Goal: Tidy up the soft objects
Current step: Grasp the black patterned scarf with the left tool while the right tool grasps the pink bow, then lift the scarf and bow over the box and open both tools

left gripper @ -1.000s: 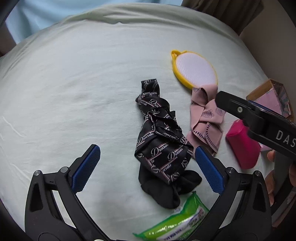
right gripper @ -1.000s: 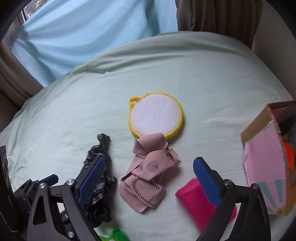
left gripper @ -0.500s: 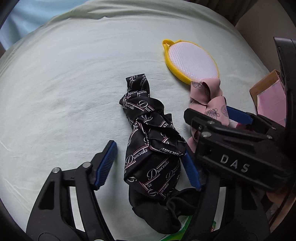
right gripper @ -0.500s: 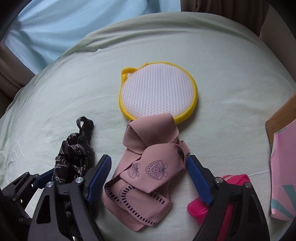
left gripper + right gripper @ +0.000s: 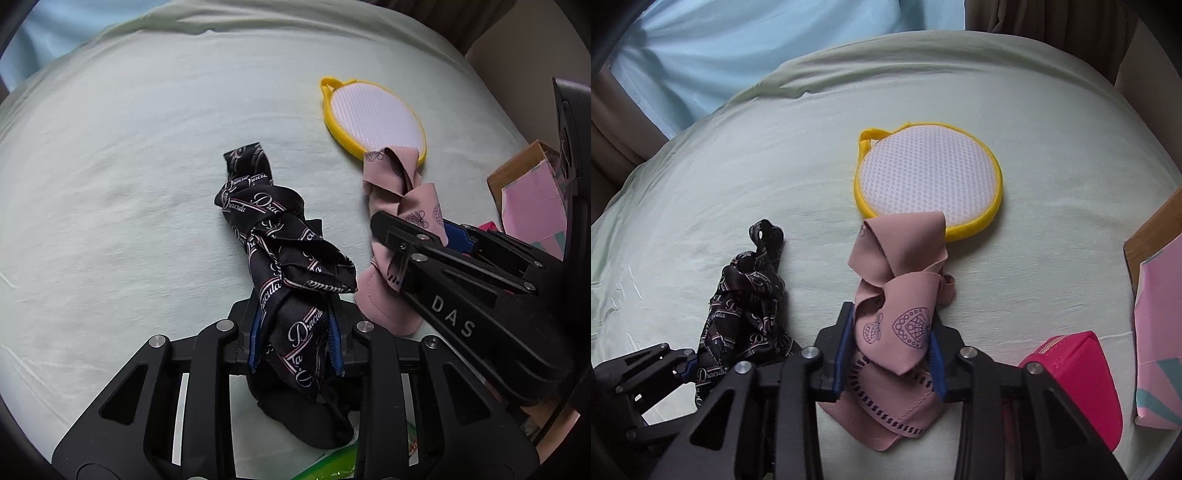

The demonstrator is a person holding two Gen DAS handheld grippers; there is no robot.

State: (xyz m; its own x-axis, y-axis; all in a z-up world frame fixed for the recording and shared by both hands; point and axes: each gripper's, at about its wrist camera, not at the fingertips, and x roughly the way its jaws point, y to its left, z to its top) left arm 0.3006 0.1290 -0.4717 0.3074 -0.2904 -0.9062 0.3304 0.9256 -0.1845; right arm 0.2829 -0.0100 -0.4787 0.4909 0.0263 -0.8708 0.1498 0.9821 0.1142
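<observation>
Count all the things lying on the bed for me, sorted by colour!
Black: 1, the Dracula-print scarf
Pink: 2, the dusty-pink printed cloth and the hot-pink zip pouch
Yellow and white: 1, the round mesh pad
Green: 1, the wipes packet
Total: 5

On the bed (image 5: 738, 177), two scarves lie side by side, one (image 5: 738, 314) left of the other (image 5: 901, 295), whose far end overlaps a round pad (image 5: 927, 177); a pouch (image 5: 1078, 373) and box (image 5: 1156, 332) sit right.
</observation>
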